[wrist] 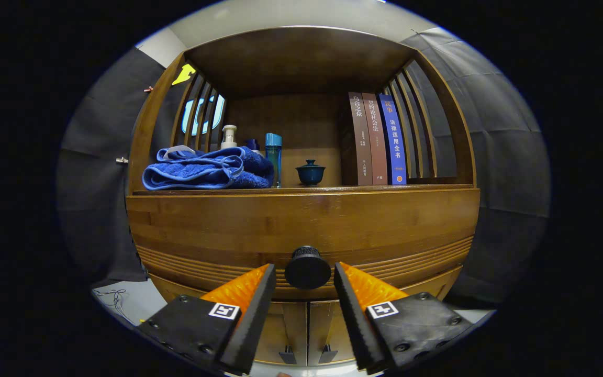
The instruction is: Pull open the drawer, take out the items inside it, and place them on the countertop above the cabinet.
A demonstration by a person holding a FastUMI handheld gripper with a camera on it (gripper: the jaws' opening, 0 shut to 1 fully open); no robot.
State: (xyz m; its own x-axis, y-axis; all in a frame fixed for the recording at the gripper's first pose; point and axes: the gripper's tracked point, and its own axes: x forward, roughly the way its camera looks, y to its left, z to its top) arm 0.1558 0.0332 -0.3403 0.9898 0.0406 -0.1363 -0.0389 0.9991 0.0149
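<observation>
A wooden cabinet fills the scene, with a closed drawer front [301, 225] below its countertop [333, 188]. A round black knob [307, 269] sticks out of the drawer's lower middle. My gripper [304, 275] is open, its two orange-and-black fingers [259, 293] flanking the knob, one on each side with small gaps. Neither finger presses on the knob. The drawer's inside is hidden.
On the countertop lie a folded blue towel [207, 168], a pump bottle [229, 137], a teal bottle [274, 157], a small lidded teal cup [310, 173] and three upright books [377, 139]. Bare countertop lies between cup and towel. Two lower cabinet doors [306, 330] sit beneath the drawer.
</observation>
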